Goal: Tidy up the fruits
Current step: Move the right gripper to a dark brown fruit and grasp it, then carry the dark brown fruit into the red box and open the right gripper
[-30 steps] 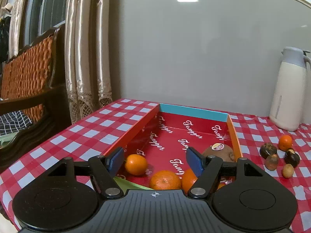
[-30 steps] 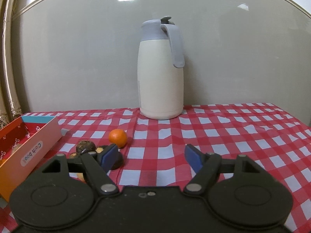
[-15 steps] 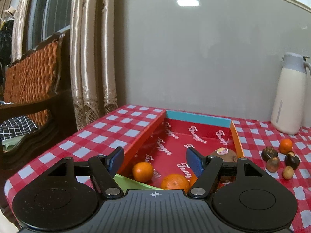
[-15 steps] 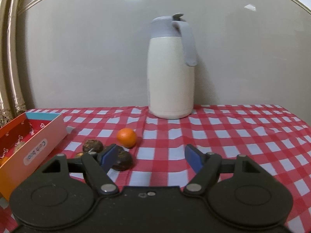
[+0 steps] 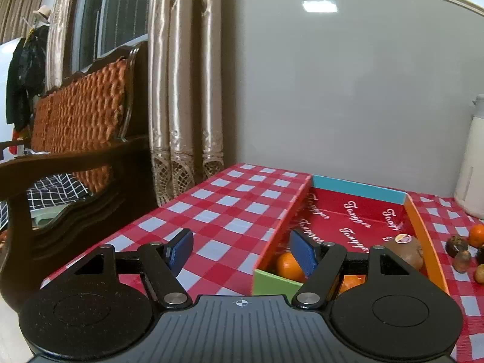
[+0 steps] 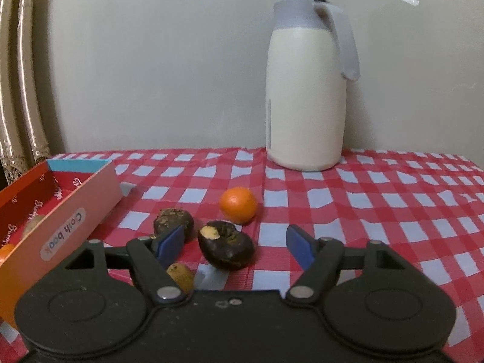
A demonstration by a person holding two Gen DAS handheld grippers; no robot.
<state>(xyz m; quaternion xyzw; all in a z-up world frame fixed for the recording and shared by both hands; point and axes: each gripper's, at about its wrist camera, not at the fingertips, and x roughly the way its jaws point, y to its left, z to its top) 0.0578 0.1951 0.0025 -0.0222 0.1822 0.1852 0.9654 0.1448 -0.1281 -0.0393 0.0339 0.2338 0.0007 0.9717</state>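
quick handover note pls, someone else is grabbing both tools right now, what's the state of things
Left tool: open, empty, over the tablecloth beside the box.
Right tool: jaws have just been closing a little, nothing gripped; the dark fruit lies between them, untouched.
Done: oranges and a stickered kiwi are in the box.
Left: one loose orange, another dark fruit and a small brown one still on the cloth near the white jug.

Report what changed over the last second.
The left tongs swung left, away from the fruit box, empty. The right tongs closed in on the dark fruit, jaws narrowing slightly without gripping. The tangerine and jug stayed put.
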